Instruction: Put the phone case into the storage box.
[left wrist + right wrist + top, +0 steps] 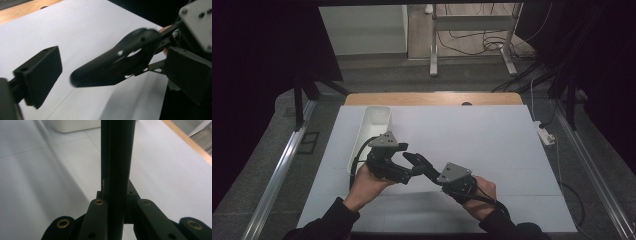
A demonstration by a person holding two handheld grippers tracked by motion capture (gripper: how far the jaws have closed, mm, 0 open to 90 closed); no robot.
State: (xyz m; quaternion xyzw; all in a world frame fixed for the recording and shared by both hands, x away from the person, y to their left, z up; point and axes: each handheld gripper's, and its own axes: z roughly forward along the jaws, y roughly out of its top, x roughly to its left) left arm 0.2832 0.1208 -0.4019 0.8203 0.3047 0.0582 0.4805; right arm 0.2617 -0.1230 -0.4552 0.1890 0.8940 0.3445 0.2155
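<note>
Left tool [408, 161] spread wide, right tool [414, 159] pressed together between its jaws, white tray [373, 123] beside

The left tool [408, 159] and the right tool [412, 161] are black, each topped by a grey 3-cornered plate with dark screw heads. Brass-coloured rivets dot the right tool's black linkage in its own view. The tabletop [472, 135] is covered in a plain pale grey-white sheet crossed by faint thin lines, with a light wood edge along the far side. The bin [371, 131] is plain white. The sleeves [324, 222] are black.
</note>
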